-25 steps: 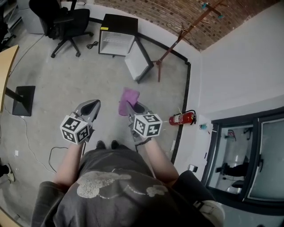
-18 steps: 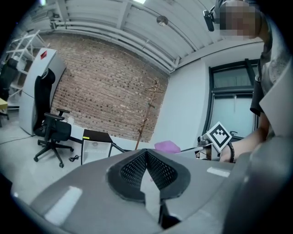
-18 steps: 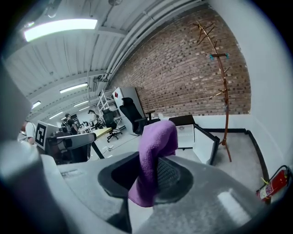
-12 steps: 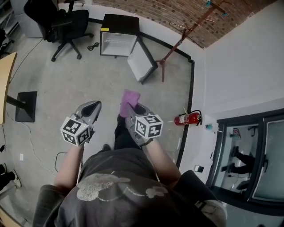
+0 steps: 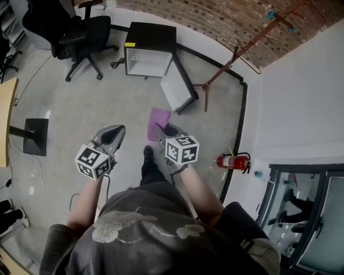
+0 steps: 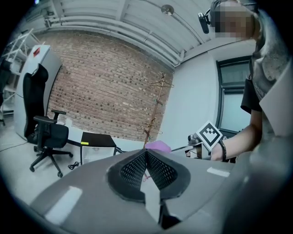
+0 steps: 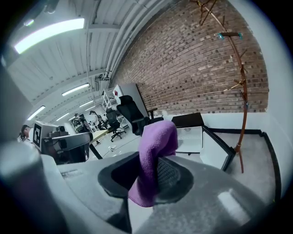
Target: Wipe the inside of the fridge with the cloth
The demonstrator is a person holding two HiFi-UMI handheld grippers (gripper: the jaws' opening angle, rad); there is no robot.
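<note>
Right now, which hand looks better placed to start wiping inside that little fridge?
Probably the right. The right gripper is shut on the purple cloth and points toward the open fridge. The left gripper is shut and holds nothing. Both are well short of the fridge.

Open-plan office, to judge by swivel chair (image 5: 80, 32), bare brick wall (image 5: 215, 16), concrete floor (image 5: 80, 102) and fire extinguisher (image 5: 232, 160).
</note>
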